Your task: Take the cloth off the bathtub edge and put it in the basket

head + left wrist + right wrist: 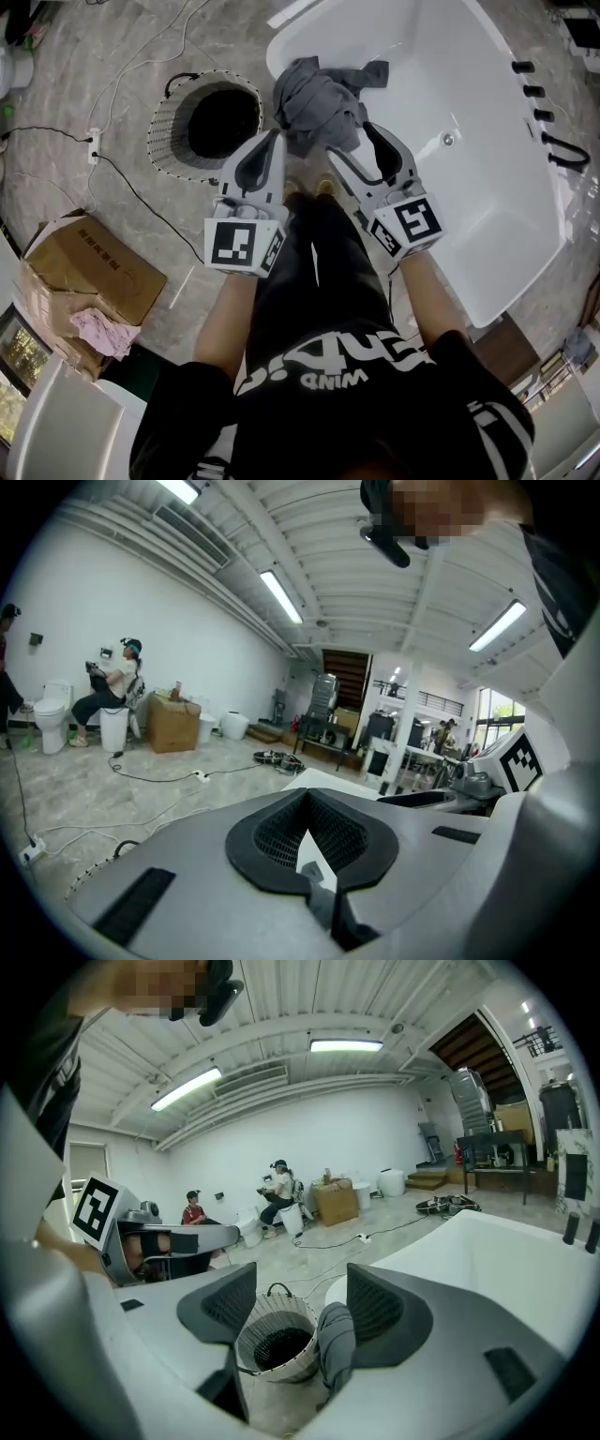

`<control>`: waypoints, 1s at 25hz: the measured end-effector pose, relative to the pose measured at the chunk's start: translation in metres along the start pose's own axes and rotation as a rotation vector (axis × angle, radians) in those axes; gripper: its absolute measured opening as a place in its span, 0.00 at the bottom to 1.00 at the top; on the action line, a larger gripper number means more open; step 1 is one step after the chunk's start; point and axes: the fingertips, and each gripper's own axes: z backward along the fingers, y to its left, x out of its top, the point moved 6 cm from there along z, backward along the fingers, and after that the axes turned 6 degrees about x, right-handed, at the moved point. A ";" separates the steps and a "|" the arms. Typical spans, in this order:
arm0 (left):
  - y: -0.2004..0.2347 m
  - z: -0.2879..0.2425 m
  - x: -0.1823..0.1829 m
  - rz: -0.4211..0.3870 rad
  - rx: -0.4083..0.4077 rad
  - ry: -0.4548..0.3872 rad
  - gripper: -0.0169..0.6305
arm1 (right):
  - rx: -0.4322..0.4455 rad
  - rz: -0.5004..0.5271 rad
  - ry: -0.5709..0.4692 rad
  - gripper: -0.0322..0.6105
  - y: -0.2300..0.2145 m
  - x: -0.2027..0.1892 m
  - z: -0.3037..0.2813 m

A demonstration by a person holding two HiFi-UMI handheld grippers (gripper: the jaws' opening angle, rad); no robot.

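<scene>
- 1 white tub (487, 187), upper R of the head view; 4 black fittings (532, 91) in a row along its far rim.
- 1 cardboard box (89, 272) on the floor (56, 94), by the lower-L edge of that view.
- 1 round basket (167, 131) w/ ribbed white wall, upright on the floor just beside the tub's L corner, top open.
- 1 grey cloth (314, 98), bunched on the rim at the tub's near-L corner, a fold hanging over the edge; not in the basket.
- 2 grippers, both mine, side by side at that corner, pointing at the cloth.
- L gripper (278, 134): jaws together. Tips sit at the cloth's L edge, and I see nothing pinched btwn them.
- R gripper (348, 139): jaws wide apart, no grip. The hanging fold sits btwn them, against the R pad (384, 1312); basket shows beyond.
- 1 pink rag (105, 333) on the box's lower corner.
- 1 white power strip (93, 145) on the floor L of the basket, w/ cables.
</scene>
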 end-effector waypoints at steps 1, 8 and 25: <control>0.000 -0.001 -0.002 0.002 0.000 0.005 0.04 | 0.001 -0.002 0.008 0.45 -0.002 -0.002 -0.003; 0.001 -0.006 -0.016 0.023 -0.001 0.036 0.04 | -0.001 0.016 0.123 0.45 -0.028 -0.044 -0.040; 0.018 -0.010 -0.061 0.055 0.015 0.124 0.04 | -0.097 0.140 0.656 0.46 -0.099 -0.200 -0.170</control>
